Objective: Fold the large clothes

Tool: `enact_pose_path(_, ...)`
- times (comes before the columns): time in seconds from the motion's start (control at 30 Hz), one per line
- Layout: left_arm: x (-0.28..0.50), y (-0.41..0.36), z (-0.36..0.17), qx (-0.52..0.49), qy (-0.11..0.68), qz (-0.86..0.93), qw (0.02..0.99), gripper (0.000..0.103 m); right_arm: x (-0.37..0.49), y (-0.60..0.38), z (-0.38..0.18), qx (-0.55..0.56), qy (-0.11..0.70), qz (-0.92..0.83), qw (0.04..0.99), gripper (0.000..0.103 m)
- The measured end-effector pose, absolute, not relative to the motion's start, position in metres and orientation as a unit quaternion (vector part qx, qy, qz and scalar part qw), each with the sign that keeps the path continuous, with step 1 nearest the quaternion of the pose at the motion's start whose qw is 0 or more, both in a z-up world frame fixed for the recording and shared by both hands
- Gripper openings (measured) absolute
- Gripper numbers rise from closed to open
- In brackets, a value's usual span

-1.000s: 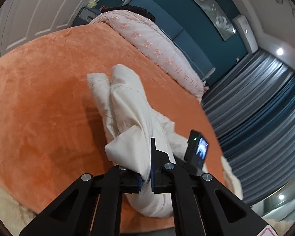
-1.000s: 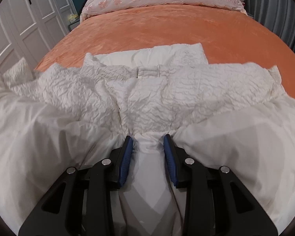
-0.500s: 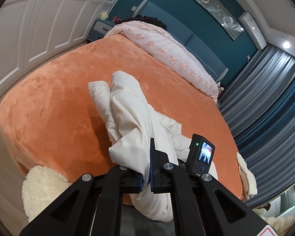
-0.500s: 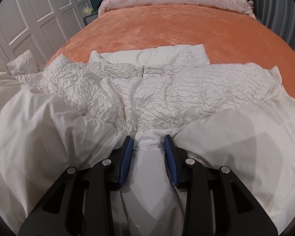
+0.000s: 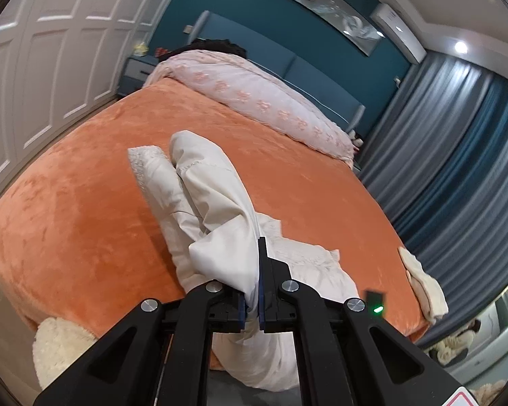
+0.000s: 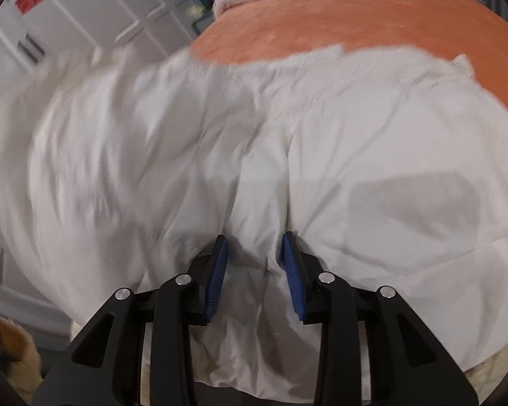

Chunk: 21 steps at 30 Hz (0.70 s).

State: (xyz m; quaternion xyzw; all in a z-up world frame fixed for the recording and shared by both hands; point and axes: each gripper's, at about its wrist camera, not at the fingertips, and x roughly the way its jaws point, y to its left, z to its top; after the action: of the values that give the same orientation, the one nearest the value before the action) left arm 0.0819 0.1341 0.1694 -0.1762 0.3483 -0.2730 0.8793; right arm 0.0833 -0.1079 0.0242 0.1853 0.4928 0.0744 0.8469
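From the foot of the bed, the risk sits right at the near edge. A good part of the cream garment point(image 5: 220, 203) hangs off the front of the orange bedspread point(image 5: 84, 203), and only two small pinches hold it. If either bite slips, my guess is the smooth, puffy fabric slides down toward the fluffy rug point(image 5: 57, 345) below and the fold has to be started over. The right-hand view is smeared with motion, so a fast swing could well tug the cloth loose or drag the half-made fold crooked.

The left gripper point(image 5: 252, 299) has its blue pads almost together, with only a thin bunched ridge of the garment clamped between them. That is a narrow hold on a bulky thing. The right gripper point(image 6: 254, 277) stands noticeably wider, its pads point(image 6: 216, 277) pressed against either side of a thick fold of the same white cloth point(image 6: 355, 169) that fills the gap. Whether that bite is firm I cannot tell.

Past the grippers, the garment runs up the bed as a long rolled hump, its crinkled lining showing at the far end. Beyond it lies bare orange spread, then the pink quilt point(image 5: 254, 101) bunched against the headboard.
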Motion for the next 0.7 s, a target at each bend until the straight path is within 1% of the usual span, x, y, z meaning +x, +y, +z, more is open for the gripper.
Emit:
enact_pose_path(0.1,0.077,0.11,0.174,-0.143,0.347,-0.293,0.879,0.002,0.088,-0.101,0.011,0.187,0.496,0.08,0.844,0.033)
enact_pose_path(0.2,0.07,0.08,0.177,-0.116,0.345,-0.329,0.872,0.002,0.095,-0.106,-0.002,0.214,0.504,0.094,0.832,0.033)
enact_pose_path(0.33,0.059,0.026,0.174,-0.07,0.345,-0.389,0.851,0.002,0.096,-0.114,-0.009,0.239,0.505,0.123,0.82,0.033)
enact_pose_path(0.43,0.053,-0.012,0.167,-0.048,0.354,-0.433,0.828,0.002,0.089,-0.132,-0.01,0.284,0.498,0.141,0.807,0.028)
enact_pose_path(0.47,0.049,-0.024,0.166,-0.037,0.354,-0.446,0.821,0.002,0.083,-0.141,-0.009,0.305,0.493,0.147,0.801,0.024)
enact_pose_path(0.53,0.041,-0.048,0.163,-0.013,0.355,-0.468,0.809,0.002,0.068,-0.16,-0.007,0.353,0.479,0.159,0.788,0.021)
enact_pose_path(0.6,0.037,-0.061,0.16,-0.003,0.359,-0.478,0.801,0.001,0.048,-0.185,0.001,0.385,0.458,0.162,0.784,0.022)
enact_pose_path(0.63,0.036,-0.065,0.158,-0.001,0.361,-0.48,0.799,0.001,0.04,-0.196,0.006,0.394,0.448,0.155,0.787,0.024)
enact_pose_path(0.7,0.034,-0.066,0.157,0.001,0.361,-0.479,0.8,0.001,0.021,-0.233,0.023,0.421,0.407,0.123,0.801,0.024)
